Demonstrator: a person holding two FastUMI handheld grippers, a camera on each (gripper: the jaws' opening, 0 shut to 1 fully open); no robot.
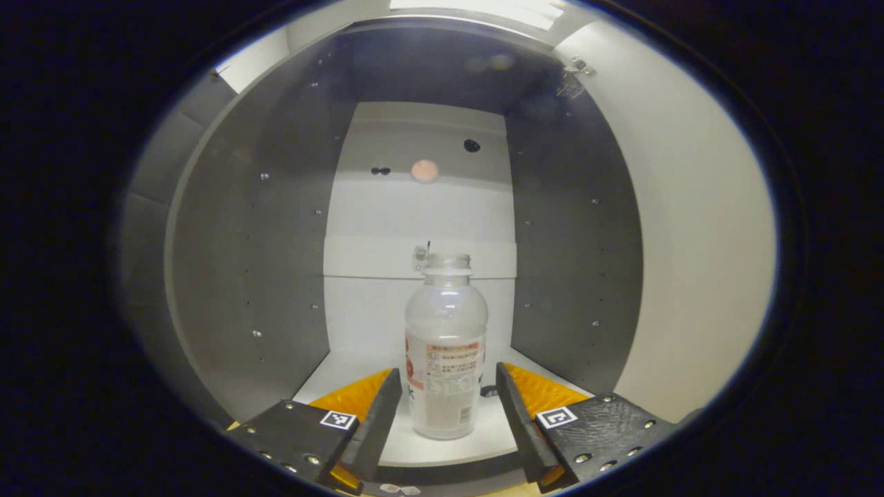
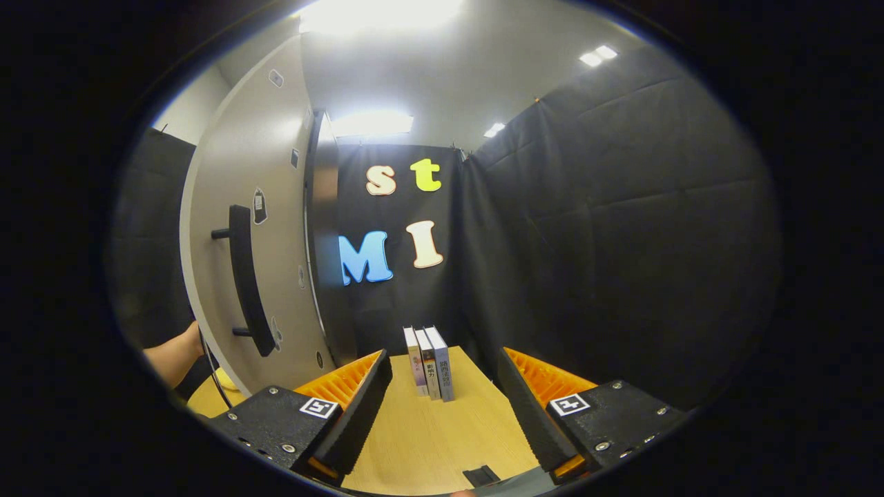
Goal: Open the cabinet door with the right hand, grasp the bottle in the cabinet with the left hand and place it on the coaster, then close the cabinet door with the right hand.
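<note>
Our left gripper sits at the mouth of the cabinet with its jaws spread wide apart, and in the left gripper view we see the bottle standing upright on the white cabinet floor, framed between the two fingers but touched by neither. We note that the bottle is translucent with a printed label around its lower half, and that its mouth looks uncapped. We see grey side walls with rows of small holes on either hand, a pale back panel behind the bottle, and the cabinet door swung open along the right edge of that view, a hinge near its top. Our right gripper is likewise parted and holds nothing; in the right gripper view it hangs over a light wooden table. We see three books standing upright side by side on that table, ahead of the fingers. To the left in that view stands the opened door, with its dark bar handle facing us, and a forearm shows low beside the door's edge. A small dark object lies on the table near the bottom of that view; we cannot tell what it is.
</note>
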